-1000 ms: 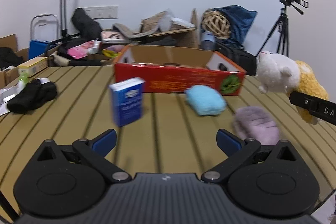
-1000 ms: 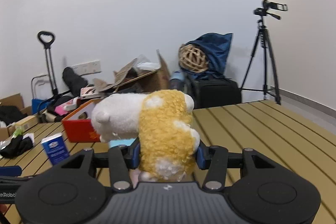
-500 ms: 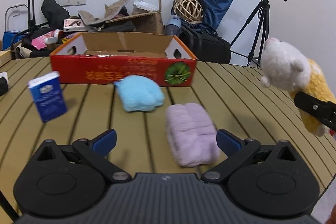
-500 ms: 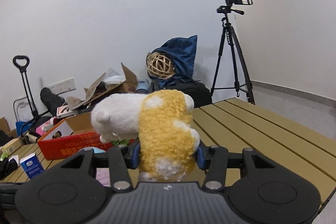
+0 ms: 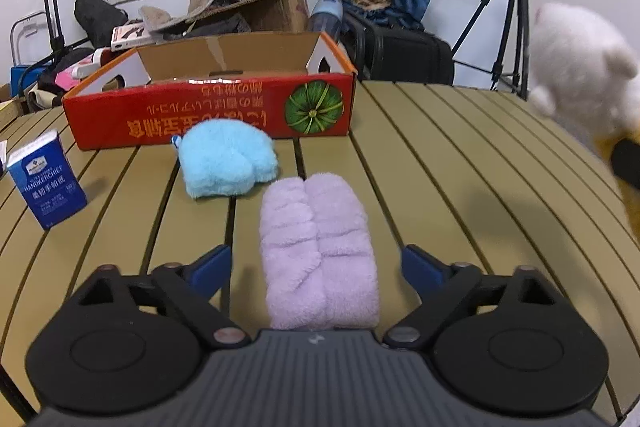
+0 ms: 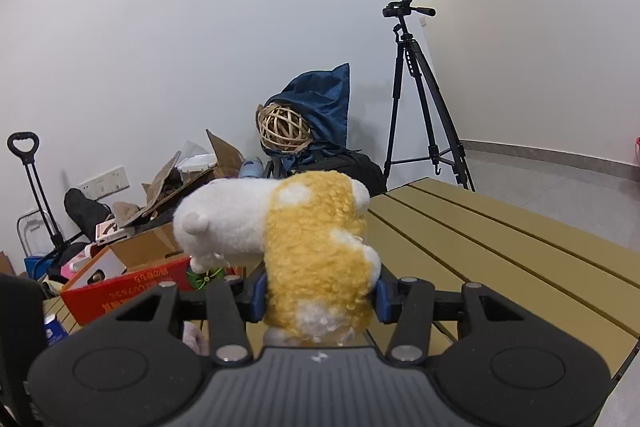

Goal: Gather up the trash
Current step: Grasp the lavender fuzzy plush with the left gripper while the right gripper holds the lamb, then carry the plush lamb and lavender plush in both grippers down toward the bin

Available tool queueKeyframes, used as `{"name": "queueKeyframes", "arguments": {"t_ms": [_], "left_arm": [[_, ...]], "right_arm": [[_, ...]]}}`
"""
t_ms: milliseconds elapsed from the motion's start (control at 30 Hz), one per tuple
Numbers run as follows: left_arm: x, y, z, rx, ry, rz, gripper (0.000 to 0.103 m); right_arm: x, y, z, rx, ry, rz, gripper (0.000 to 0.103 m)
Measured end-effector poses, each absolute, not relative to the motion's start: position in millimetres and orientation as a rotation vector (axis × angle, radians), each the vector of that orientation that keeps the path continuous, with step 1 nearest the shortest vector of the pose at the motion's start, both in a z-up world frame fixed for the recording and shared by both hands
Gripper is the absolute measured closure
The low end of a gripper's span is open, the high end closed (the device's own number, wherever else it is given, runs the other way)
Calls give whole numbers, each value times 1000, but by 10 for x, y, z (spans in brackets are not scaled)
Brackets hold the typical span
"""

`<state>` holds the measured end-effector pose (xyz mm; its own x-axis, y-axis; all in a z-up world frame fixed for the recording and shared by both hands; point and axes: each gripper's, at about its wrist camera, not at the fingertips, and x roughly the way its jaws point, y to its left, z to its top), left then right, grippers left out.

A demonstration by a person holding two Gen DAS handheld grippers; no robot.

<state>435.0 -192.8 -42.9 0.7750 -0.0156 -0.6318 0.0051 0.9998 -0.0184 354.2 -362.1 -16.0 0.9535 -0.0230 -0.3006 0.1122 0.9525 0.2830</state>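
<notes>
One plush toy (image 6: 312,247) clamped in right tool (image 6: 318,297); one lilac towel (image 5: 318,251) between wide-open left tool (image 5: 316,263)

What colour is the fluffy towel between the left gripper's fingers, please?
Pale lilac towel; the left wrist view shows it best.

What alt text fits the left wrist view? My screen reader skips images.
The open left gripper straddles a lilac fluffy cloth on a slatted table; beyond lie a blue cloth, a red box and a tissue pack.

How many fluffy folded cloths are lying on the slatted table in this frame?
2. The purple cloth lies between the open left gripper fingers; the blue cloth sits beyond it, before the red box. Others may be hidden.
</notes>
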Motion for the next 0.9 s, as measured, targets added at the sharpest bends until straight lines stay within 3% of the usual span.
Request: {"name": "queueKeyframes", "arguments": {"t_ms": [133, 267, 400, 567, 900], "left_arm": [[4377, -1939, -472, -5, 704, -7, 26], [4401, -1950, -507, 1, 726, -15, 52], [4368, -1954, -496, 21, 706, -18, 61], [4324, -1927, -416, 31, 690, -14, 67], [4164, -1784, -247, 51, 645, 2, 68]], "right_arm": [[3531, -3643, -161, 316, 296, -70, 55], [3519, -3648, -158, 318, 297, -65, 55], [3513, -3666, -148, 323, 295, -60, 55], [3511, -3675, -144, 325, 294, -56, 55], [3480, -3658, -130, 323, 285, -45, 55]]}}
